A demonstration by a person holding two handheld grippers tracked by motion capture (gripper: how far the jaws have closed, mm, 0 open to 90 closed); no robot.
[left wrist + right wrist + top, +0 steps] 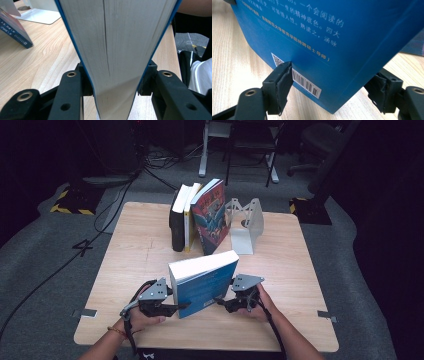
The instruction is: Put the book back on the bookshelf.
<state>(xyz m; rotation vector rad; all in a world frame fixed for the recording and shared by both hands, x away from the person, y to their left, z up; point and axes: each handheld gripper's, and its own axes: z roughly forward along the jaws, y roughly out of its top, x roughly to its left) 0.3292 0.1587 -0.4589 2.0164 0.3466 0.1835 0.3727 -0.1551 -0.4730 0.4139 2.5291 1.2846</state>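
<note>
The left tool (176, 308) clamps the page edge of the thick blue book (205, 282), which stands near the desk's (130, 265) front edge; the right tool (223, 302) sits half-open, one pad touching the back cover, the other clear.

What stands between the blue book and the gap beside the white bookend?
Nothing visible. The blue book, clamped by the left gripper, has bare table between it and the white bookend. The leaning book narrows that gap.
</note>
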